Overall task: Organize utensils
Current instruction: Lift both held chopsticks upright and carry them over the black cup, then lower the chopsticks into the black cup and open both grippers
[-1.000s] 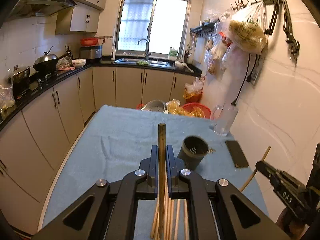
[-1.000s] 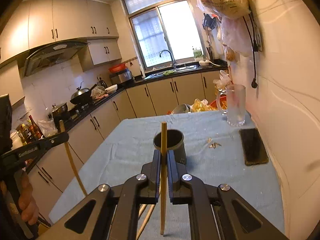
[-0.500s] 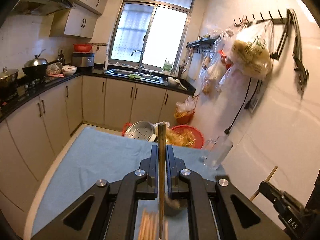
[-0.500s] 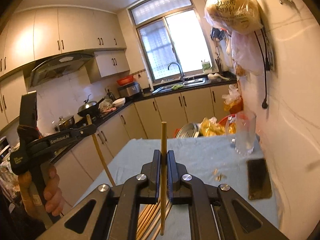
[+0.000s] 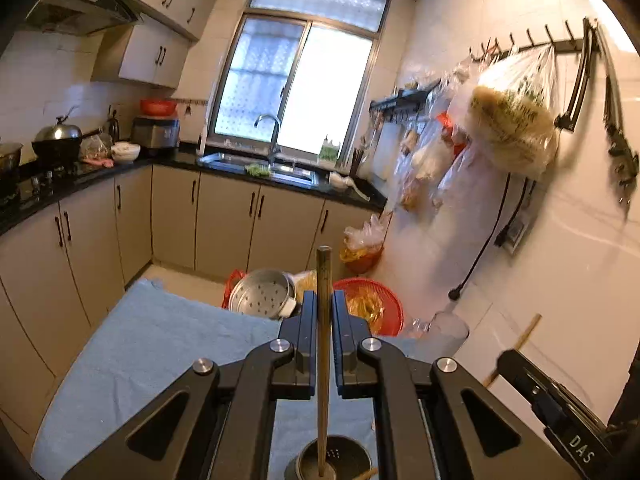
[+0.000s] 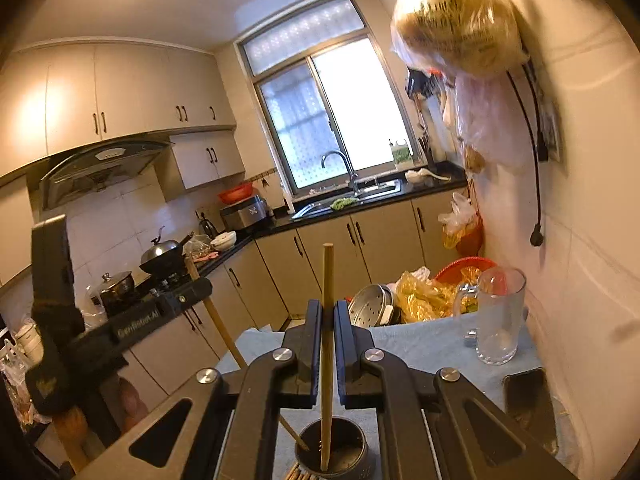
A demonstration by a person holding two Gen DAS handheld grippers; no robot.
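Observation:
My left gripper [image 5: 323, 304] is shut on a wooden chopstick [image 5: 323, 360] held upright. Its lower end dips into the mouth of the dark round holder [image 5: 340, 462], which sits on the blue cloth directly under the jaws. My right gripper [image 6: 328, 312] is shut on a second chopstick [image 6: 327, 340], also upright, and its tip is inside the same holder [image 6: 344, 454]. In the right wrist view the left gripper [image 6: 196, 290] shows at the left, a hand on its grip. Its slanted chopstick [image 6: 218, 324] reaches the holder's rim. The right gripper [image 5: 508, 360] enters the left wrist view from the right.
A glass mug [image 6: 498, 316] and a black phone [image 6: 528, 400] lie on the blue-covered table [image 5: 140, 352] near the right wall. A metal steamer pot [image 5: 260, 292] and red basket [image 5: 372, 304] sit past the far edge. Loose chopsticks [image 6: 296, 474] lie by the holder.
Both grippers moved forward over the table and rose. The holder, which stood ahead of them, now lies beneath the jaws with both chopstick tips in its mouth.

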